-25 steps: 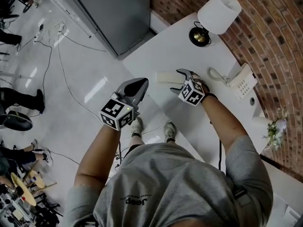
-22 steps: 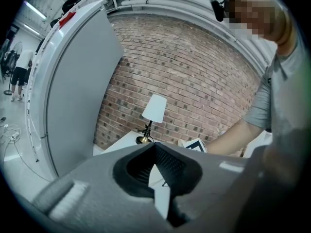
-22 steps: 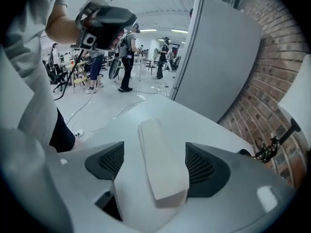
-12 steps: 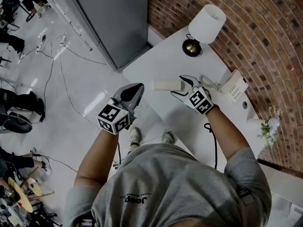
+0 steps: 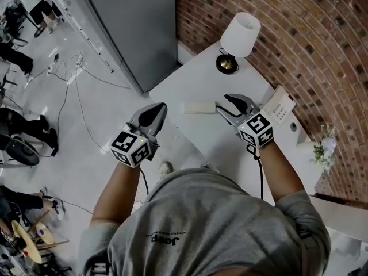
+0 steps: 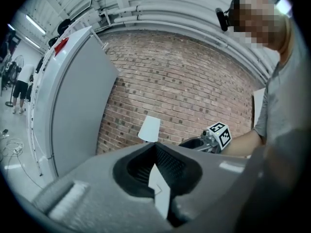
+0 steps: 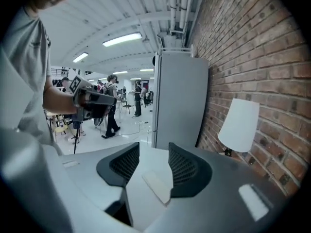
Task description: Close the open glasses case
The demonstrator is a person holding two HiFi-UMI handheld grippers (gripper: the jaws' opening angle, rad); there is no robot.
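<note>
Right gripper view: right tongs stand narrowly apart and have just been closing, with nothing between the pads. The glasses case shows through the gap, flat on the white worktop below the tongs, untouched. Head view: the case lies just ahead of the right tongs' tips, apart from them, and looks closed. Telephone just to their right, lamp farther ahead by the brick wall. Left tongs closed tip to tip, empty, off the worktop edge over the floor, case to their right.
</note>
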